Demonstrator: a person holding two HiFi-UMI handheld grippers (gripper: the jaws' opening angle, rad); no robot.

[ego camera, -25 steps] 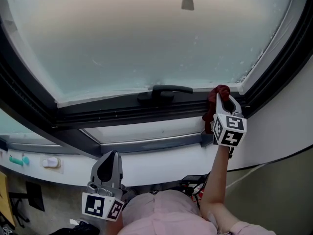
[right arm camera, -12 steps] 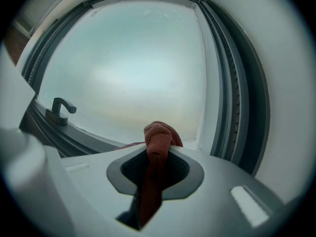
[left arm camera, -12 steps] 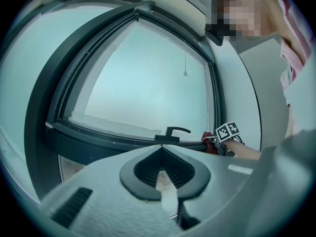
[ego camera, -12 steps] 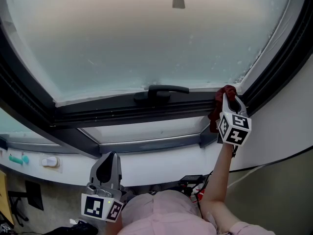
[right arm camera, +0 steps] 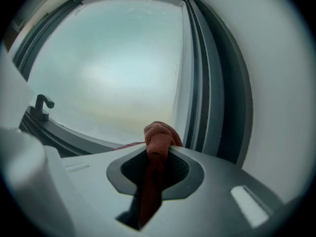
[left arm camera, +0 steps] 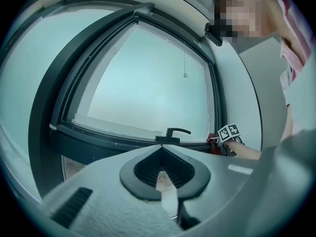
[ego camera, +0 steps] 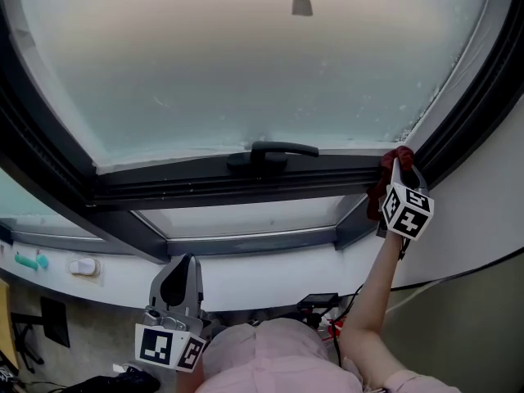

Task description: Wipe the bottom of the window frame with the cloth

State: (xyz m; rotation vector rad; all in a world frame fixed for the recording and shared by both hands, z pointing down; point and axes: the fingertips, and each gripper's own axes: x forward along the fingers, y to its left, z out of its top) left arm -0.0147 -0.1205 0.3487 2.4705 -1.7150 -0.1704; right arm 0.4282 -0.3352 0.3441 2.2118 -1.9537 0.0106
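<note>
Red cloth [right arm camera: 158, 138] bunched into a knot at the tip of the right tool [ego camera: 398, 170], whose jaws are clamped on it; a tail of the cloth hangs down between them. In the head view this sits at 3 o'clock, pressed into the right end of the dark bottom rail of the window frame [ego camera: 205, 188], just where the rail meets the frame's upright side. Black window handle [ego camera: 274, 152] on the same rail, toward the middle, well apart from the cloth. Frosted pane [ego camera: 246, 64] above; a small cord pull [ego camera: 302, 4] hangs at 12 o'clock. White wall [ego camera: 483, 211] borders the frame on the right. Left tool [left arm camera: 161, 151] low at 7 o'clock, off the frame, jaws together with nothing between them.
</note>
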